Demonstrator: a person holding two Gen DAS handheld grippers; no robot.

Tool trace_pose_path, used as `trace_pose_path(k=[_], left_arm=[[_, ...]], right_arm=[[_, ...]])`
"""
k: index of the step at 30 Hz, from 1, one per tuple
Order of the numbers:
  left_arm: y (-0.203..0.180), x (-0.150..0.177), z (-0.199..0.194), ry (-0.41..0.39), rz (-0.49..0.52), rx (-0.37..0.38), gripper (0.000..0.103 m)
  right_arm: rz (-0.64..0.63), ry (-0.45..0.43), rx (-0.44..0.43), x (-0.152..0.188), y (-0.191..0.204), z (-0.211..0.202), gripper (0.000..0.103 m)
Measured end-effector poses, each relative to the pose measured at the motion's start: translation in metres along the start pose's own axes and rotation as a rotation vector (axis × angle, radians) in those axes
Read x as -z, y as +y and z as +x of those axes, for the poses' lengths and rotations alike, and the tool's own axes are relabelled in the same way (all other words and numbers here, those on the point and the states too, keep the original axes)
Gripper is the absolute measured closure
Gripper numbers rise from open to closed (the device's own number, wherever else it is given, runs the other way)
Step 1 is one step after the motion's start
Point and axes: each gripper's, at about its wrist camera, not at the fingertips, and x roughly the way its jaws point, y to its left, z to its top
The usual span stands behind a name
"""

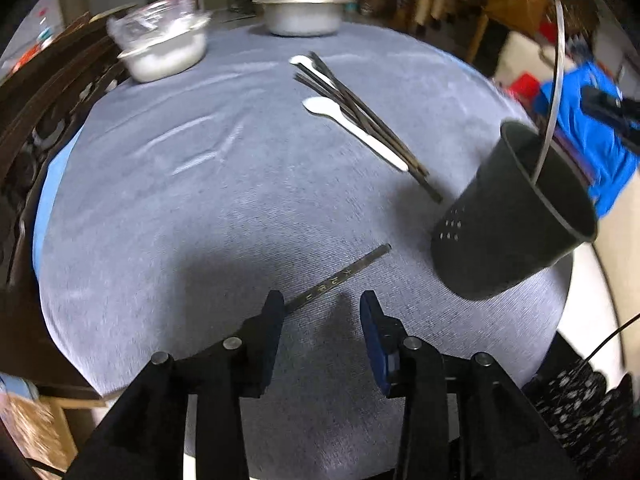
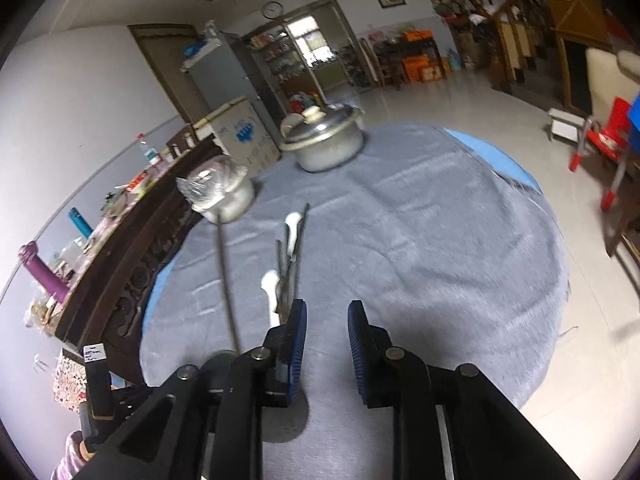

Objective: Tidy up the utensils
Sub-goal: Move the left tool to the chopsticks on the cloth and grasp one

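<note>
Dark holder [image 1: 516,216] beside chopsticks [image 1: 360,116] and white spoons [image 1: 352,124].

The near end of the lone dark engraved chopstick [image 1: 344,276] disappears behind the left gripper's finger [image 1: 272,328], so no telling how far it runs. The writing on it is too smeared to read. Over in the right wrist view, the black plastic utensil cup [image 2: 218,364] is mostly buried behind the right gripper's black frame [image 2: 240,400]. The plastic-wrapped white bowl [image 1: 164,46] is motion-blurred, contents unclear.
</note>
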Motion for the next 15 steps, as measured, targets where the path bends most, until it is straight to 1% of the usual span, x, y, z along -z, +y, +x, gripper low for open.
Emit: trace_pose_path(k=[2,6,11,12,13,14,15], left_arm=[[-0.003,-0.004,0.005,0.02,0.043,-0.012,0.063],[-0.001,-0.011,0.017,0.067,0.088,-0.038,0.063],[0.005,-0.015,0.024,0.078,0.099,-0.011,0.063],[0.006,-0.016,0.025,0.076,0.101,-0.011,0.065],[0.006,-0.017,0.025,0.072,0.103,-0.009,0.073],[0.006,-0.019,0.026,0.069,0.103,-0.008,0.079],[0.007,-0.021,0.027,0.067,0.104,-0.013,0.082]], right_arm=[[0.017,0.006,0.01,0.001,-0.006,0.001,0.08],[0.032,0.007,0.022,0.002,-0.013,0.001,0.08],[0.036,0.003,0.026,0.0,-0.014,0.0,0.08],[0.037,0.004,0.026,0.0,-0.014,0.001,0.08],[0.037,0.005,0.025,0.0,-0.013,0.002,0.08],[0.036,0.006,0.025,0.001,-0.013,0.002,0.08],[0.033,0.011,0.023,0.001,-0.012,0.003,0.08]])
